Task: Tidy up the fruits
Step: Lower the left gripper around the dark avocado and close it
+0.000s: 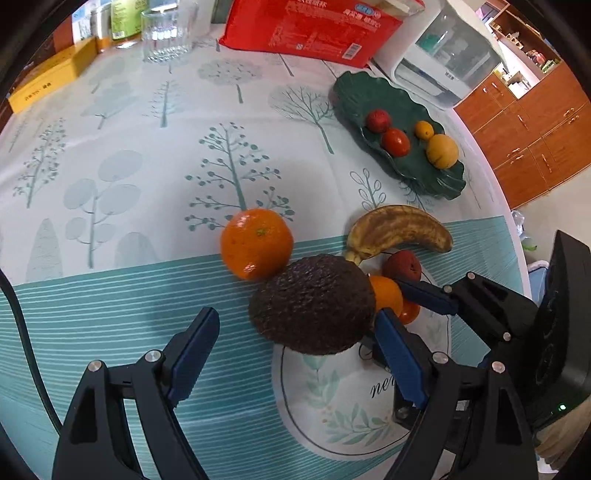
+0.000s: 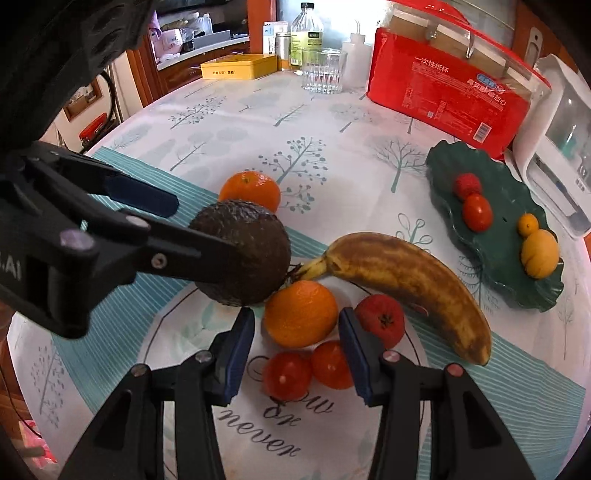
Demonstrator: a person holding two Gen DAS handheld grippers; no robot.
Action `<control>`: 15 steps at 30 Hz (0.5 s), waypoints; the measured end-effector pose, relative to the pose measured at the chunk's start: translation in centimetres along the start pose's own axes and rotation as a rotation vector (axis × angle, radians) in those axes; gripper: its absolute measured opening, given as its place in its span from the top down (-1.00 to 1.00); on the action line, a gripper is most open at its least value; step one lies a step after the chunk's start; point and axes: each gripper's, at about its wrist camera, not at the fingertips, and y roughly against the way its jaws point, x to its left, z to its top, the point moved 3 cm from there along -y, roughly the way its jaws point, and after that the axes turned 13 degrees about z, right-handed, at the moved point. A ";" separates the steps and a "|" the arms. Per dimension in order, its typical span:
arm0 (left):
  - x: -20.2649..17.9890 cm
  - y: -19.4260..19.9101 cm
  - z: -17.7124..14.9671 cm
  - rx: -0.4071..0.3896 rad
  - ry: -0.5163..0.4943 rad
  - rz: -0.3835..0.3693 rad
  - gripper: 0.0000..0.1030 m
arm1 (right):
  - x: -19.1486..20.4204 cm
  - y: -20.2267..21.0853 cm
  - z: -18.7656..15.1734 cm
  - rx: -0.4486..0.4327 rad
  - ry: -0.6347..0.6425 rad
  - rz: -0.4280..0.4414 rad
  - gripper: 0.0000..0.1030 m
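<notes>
Right wrist view: four small fruits are already laid on the green leaf-shaped dish (image 2: 443,166); an avocado (image 2: 255,236), banana (image 2: 410,280), oranges and tomatoes are left on the tablecloth. The right gripper (image 2: 295,332) is spread apart around an orange (image 2: 301,314), untouched; the left gripper (image 1: 295,332) is held wide beside the avocado.

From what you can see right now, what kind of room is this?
Most likely a home dining area or kitchen: a table under a tree-print tablecloth, wooden cabinets to one side, and a drinking glass and bottle at the back.
</notes>
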 end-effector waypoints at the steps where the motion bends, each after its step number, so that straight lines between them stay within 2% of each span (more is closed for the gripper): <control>1: -0.2 -0.3 0.1 0.003 -0.004 -0.004 -0.65 | -0.2 0.1 0.0 -0.002 -0.012 0.012 0.22; 6: -1.2 -1.3 0.4 0.012 -0.014 -0.004 -0.65 | -1.1 1.2 -0.4 -0.032 -0.066 0.057 0.23; 10: -1.7 -1.8 0.4 0.010 -0.004 0.023 -0.56 | -1.5 2.1 -0.9 -0.052 -0.089 0.068 0.23; 11: -1.7 -2.0 0.4 0.006 0.003 0.039 -0.48 | -1.6 2.2 -1.0 -0.056 -0.095 0.070 0.23; 15: -1.5 -2.1 0.3 -0.002 0.054 0.041 -0.45 | -2.2 2.9 -1.3 -0.073 -0.120 0.077 0.23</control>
